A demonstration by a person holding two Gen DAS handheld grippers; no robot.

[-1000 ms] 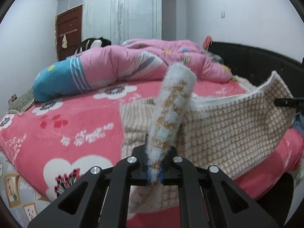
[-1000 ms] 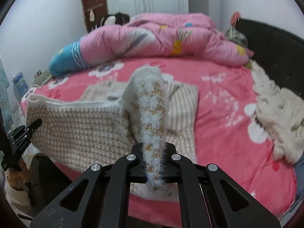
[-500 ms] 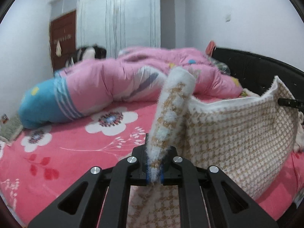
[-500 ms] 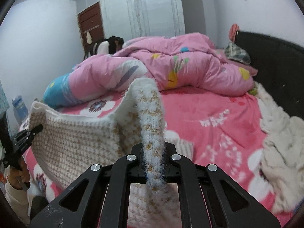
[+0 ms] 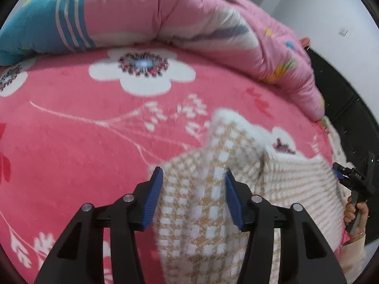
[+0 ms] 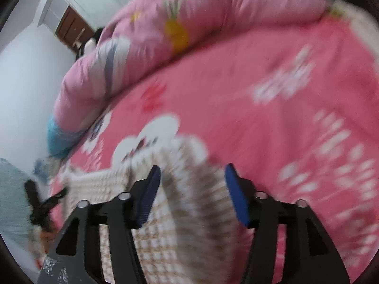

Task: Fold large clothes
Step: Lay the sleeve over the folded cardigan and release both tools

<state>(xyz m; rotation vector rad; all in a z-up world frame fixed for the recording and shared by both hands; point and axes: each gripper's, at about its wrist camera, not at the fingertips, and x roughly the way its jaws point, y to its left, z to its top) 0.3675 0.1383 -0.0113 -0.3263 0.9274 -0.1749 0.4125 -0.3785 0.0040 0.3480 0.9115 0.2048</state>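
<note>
Lying between spread jaws of the left gripper (image 5: 193, 195): checked garment (image 5: 208, 213), on the pink bedspread (image 5: 71, 130). Right gripper (image 6: 191, 191) likewise gapes, gripping nothing.

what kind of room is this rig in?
A bedroom, almost certainly. A bed with a pink floral sheet fills both views, a pink duvet is heaped at its far side, and a dark headboard runs along one edge. A knit garment lies between both open grippers.
</note>
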